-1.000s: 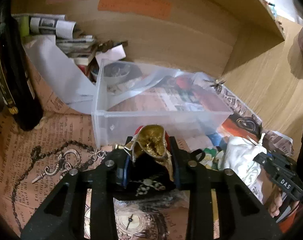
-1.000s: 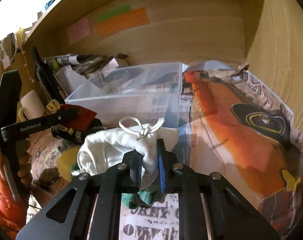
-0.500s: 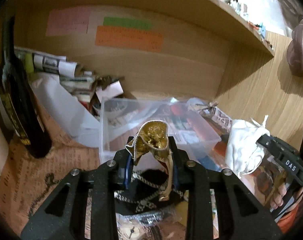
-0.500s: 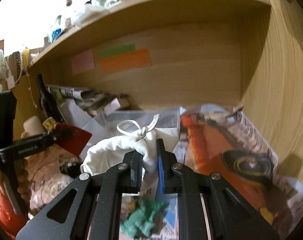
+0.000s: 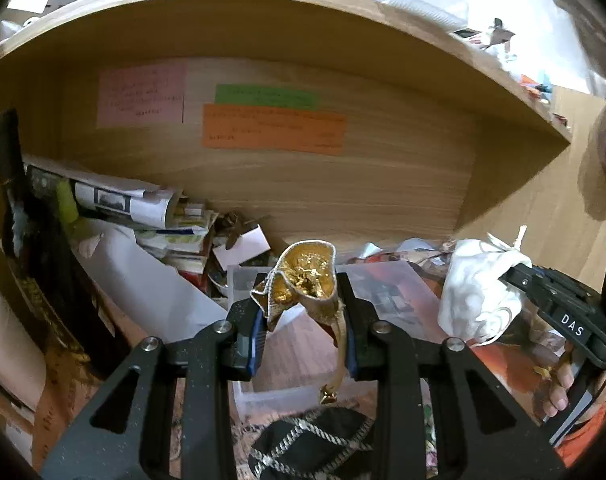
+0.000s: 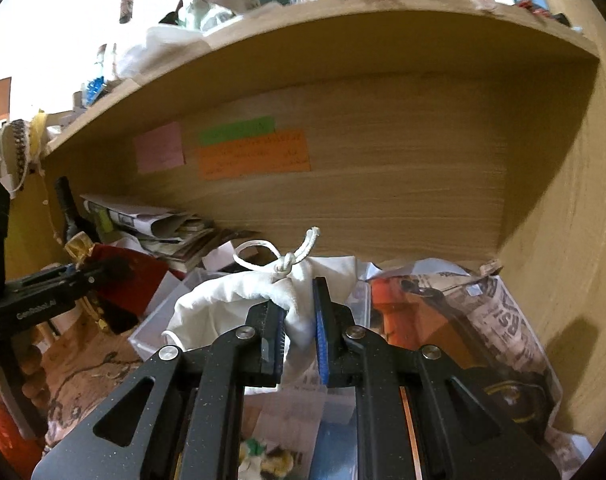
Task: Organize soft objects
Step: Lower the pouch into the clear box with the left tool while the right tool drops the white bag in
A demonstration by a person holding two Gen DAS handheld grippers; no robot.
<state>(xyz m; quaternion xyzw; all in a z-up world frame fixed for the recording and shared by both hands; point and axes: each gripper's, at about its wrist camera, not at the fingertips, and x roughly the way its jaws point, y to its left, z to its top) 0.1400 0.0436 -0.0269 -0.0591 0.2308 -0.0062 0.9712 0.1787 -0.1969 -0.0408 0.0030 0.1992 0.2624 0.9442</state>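
Observation:
My left gripper (image 5: 303,320) is shut on a gold pouch (image 5: 307,280) with a red and black body, held in the air above the clear plastic box (image 5: 379,300). It also shows in the right wrist view (image 6: 115,280). My right gripper (image 6: 297,328) is shut on a white drawstring bag (image 6: 239,296), also lifted above the box (image 6: 159,320). The white bag shows at the right of the left wrist view (image 5: 479,292). A black pouch with a rope pattern (image 5: 311,448) lies below the left gripper.
A wooden shelf alcove with pink, green and orange notes (image 5: 271,128) on its back wall. A dark bottle (image 5: 35,260) stands at the left. Rolled papers and magazines (image 5: 143,216) are piled at the back left. Newspaper (image 6: 483,320) lines the shelf floor.
Both grippers have risen with their bags from shelf level to well above the clear box. The box now sits lower in both views. The upper shelf edge has come into view.

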